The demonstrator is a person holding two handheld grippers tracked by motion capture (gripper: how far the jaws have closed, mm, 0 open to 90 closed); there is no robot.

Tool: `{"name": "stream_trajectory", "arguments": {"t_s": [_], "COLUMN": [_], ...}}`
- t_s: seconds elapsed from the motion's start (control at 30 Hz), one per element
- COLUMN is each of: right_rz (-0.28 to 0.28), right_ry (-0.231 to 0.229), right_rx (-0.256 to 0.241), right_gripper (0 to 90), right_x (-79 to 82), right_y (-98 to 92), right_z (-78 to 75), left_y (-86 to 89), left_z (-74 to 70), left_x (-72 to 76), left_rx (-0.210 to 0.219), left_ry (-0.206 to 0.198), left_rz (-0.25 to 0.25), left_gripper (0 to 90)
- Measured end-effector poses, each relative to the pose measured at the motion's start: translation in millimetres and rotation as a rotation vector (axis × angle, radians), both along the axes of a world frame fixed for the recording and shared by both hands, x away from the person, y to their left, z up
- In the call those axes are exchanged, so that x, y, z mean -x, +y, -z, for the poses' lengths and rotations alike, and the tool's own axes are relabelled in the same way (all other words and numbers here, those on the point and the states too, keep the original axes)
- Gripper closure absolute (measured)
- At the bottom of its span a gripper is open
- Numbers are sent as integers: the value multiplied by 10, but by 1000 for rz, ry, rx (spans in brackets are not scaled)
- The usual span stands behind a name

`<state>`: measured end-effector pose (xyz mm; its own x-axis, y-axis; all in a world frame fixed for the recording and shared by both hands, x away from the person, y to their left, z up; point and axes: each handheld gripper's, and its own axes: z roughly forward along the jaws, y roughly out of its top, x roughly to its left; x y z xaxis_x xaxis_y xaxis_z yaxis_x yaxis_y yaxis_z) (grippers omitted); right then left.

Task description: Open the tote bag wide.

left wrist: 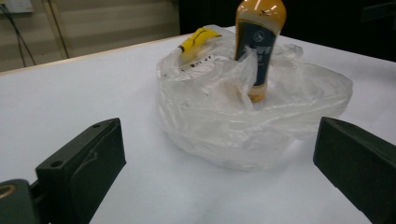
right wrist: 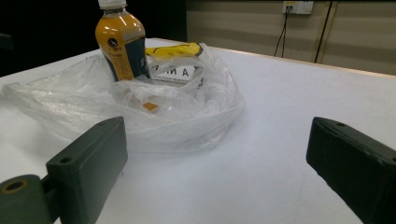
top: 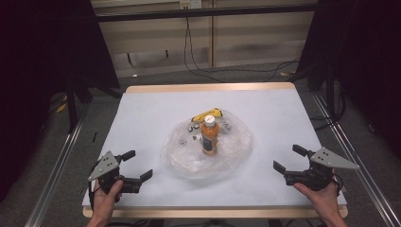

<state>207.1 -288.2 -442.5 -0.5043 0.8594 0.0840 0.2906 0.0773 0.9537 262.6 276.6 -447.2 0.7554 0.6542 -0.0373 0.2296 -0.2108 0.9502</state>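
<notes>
The orange bottle (top: 210,136) stands upright mid-surface, inside a crumpled clear plastic bag (top: 179,153) whose folds ring its base. A yellow packet (top: 206,114) lies just behind it in the bag. The left gripper (top: 136,167) and right gripper (top: 286,159) rest released, fingers apart, near the white surface (top: 142,113) front corners.

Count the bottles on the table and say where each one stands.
1. The bottle stands upright in the middle of the table, inside the open clear plastic bag, in front of a yellow packet. The crumpled bag could hide other small things.
</notes>
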Motion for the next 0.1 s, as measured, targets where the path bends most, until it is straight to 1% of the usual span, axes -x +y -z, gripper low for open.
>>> {"name": "stream_trajectory", "arguments": {"t_s": [0.03,0.07,0.1], "right_rz": [-9,-2,-2], "right_ry": [5,9,9], "right_rx": [3,-7,-7], "right_gripper": [51,52,52], "right_x": [-7,-11,-11], "right_y": [-3,0,0], "right_z": [5,9,9], "left_y": [10,-3,-3], "left_z": [-3,-6,-6], "left_x": [6,19,19], "left_rx": [2,-8,-8], "left_ry": [1,-7,-7], "left_rz": [-1,-13,-13], "left_gripper": [18,17,20]}}
